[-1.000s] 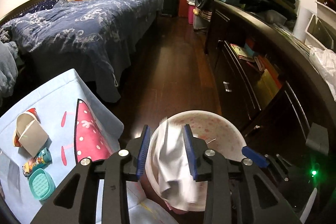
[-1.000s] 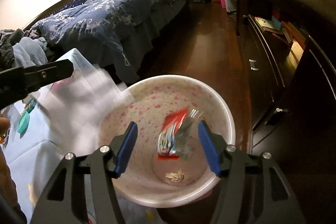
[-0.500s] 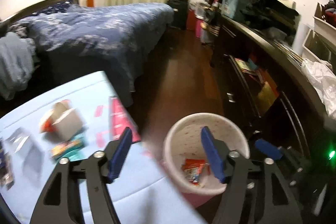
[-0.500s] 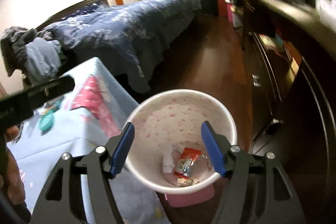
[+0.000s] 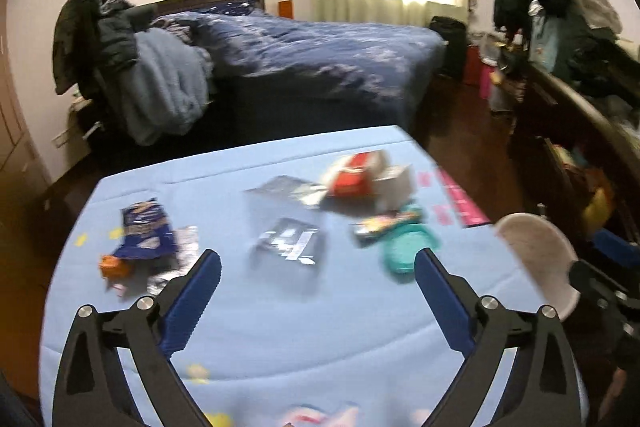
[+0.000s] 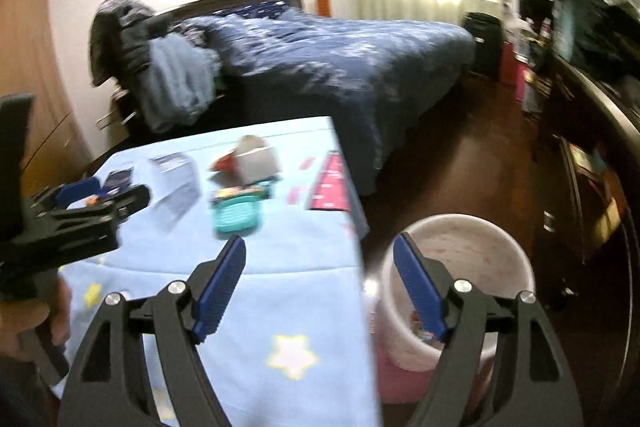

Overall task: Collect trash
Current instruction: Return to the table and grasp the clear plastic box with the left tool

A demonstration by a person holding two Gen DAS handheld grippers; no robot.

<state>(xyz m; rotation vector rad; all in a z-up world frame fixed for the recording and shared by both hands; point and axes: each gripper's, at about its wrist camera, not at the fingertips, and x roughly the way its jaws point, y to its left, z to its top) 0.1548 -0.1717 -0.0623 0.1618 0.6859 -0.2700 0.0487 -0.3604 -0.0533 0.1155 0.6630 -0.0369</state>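
My left gripper (image 5: pixel 318 263) hangs over the light blue table (image 5: pixel 304 339), its jaws opening wide with nothing between them. Ahead of it lie a dark silver wrapper (image 5: pixel 290 241), a blue snack bag (image 5: pixel 146 229), a teal lid (image 5: pixel 404 253), a colourful wrapper (image 5: pixel 380 225) and a red-and-white carton (image 5: pixel 368 175). The pink-speckled white bin (image 5: pixel 536 259) stands on the floor at the table's right edge. My right gripper (image 6: pixel 320 247) is over that table edge beside the bin (image 6: pixel 460 267), jaws opening, empty. Wrappers lie deep in the bin.
A bed with a dark blue quilt (image 5: pixel 320 55) stands beyond the table. A dark dresser (image 6: pixel 592 155) piled with clothes runs along the right wall. Dark wooden floor (image 6: pixel 460 163) lies between them. A clothes-draped chair (image 5: pixel 132 67) is at the back left.
The left gripper let white paper fall into the bin, opened wide and swung left over the table. The right gripper let go of a wrapper into the bin, rose and swung left.
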